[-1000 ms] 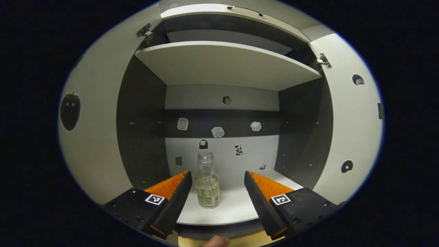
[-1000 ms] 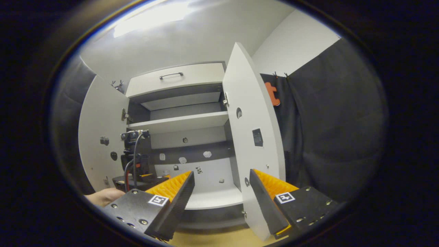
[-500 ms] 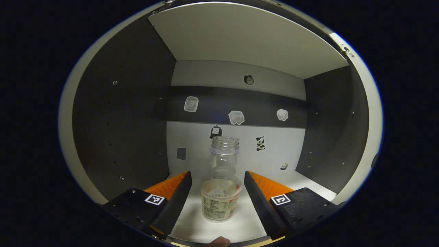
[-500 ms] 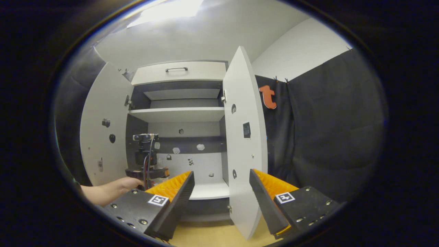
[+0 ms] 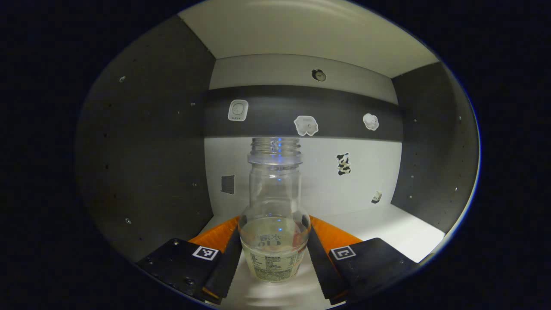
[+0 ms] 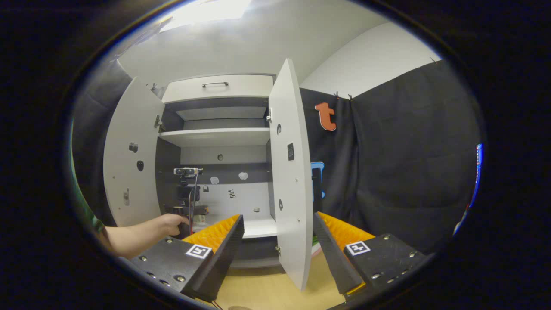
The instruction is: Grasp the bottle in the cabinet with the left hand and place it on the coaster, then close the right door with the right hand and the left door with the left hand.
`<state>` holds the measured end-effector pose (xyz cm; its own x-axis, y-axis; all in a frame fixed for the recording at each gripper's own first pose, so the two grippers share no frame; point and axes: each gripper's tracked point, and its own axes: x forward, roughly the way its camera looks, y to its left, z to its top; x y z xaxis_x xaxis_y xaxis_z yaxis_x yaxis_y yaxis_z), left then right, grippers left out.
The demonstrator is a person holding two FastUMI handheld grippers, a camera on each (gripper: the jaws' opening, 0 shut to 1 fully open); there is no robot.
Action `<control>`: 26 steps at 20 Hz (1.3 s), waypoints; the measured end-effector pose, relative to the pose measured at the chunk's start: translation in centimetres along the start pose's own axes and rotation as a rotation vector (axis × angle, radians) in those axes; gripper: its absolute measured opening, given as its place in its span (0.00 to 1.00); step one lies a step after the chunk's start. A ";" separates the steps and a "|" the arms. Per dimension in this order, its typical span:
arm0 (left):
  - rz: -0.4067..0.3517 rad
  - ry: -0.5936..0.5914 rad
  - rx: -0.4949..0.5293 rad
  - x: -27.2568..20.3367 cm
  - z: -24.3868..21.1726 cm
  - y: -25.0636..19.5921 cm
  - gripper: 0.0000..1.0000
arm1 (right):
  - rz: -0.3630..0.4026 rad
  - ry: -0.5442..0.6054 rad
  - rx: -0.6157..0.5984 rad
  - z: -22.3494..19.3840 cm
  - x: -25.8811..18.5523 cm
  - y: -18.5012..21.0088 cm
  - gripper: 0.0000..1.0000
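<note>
A clear glass bottle (image 5: 274,215) with no cap, a little pale liquid and a label stands upright on the cabinet's lower white shelf (image 5: 387,228). My left gripper (image 5: 273,221) reaches into the cabinet, and its two fingers press on the bottle's lower body from either side. In the right gripper view, a hand (image 6: 172,223) holds that left gripper (image 6: 189,209) inside the open cabinet. My right gripper (image 6: 277,217) is open in front of the cabinet, with nothing held. The edge of the open right door (image 6: 288,172) lines up between its fingers, farther off. The left door (image 6: 129,172) is swung wide open.
Dark side walls (image 5: 142,150) close in around the bottle, and an upper shelf (image 6: 215,137) lies overhead. Small stickers dot the back panel (image 5: 305,125). A wooden tabletop (image 6: 267,288) lies below the cabinet. Black cloth (image 6: 396,163) hangs to the right.
My left gripper went deeper into the cabinet until the bottle sat between its fingers, and the fingers drew in onto it. The right gripper shifted a little, so the right door appears farther left.
</note>
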<state>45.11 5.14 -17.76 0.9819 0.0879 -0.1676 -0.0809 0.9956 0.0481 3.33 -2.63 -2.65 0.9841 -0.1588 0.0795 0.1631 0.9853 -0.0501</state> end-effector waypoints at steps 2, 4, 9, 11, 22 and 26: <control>-0.037 0.017 -0.022 -1.5 0.0 -1.4 0.80 | -0.005 0.002 0.012 0.1 -0.4 -0.6 0.98; -0.063 0.004 -0.028 -3.5 0.5 -2.3 0.80 | -0.005 -0.006 0.024 0.5 -0.6 -1.1 0.98; -0.127 -0.038 0.014 -10.3 1.4 -4.6 0.79 | 0.010 -0.008 0.045 0.6 -1.8 -2.2 0.97; -0.165 -0.044 0.016 -13.4 1.4 -5.6 0.80 | 0.014 -0.004 0.051 0.5 -2.4 -2.6 0.97; -0.281 -0.035 0.034 -28.9 -8.3 -9.5 0.80 | 0.117 -0.021 0.145 0.1 -6.4 -3.4 0.97; -0.284 -0.015 0.030 -32.5 -15.0 -10.5 0.80 | 0.141 -0.010 0.111 -0.3 -6.6 -2.8 0.97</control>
<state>11.50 -7.68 -27.59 0.9670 -0.1953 -0.1637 0.2029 0.9787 0.0308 -3.58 -4.38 -3.34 0.9958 -0.0183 0.0894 0.0139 0.9987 0.0491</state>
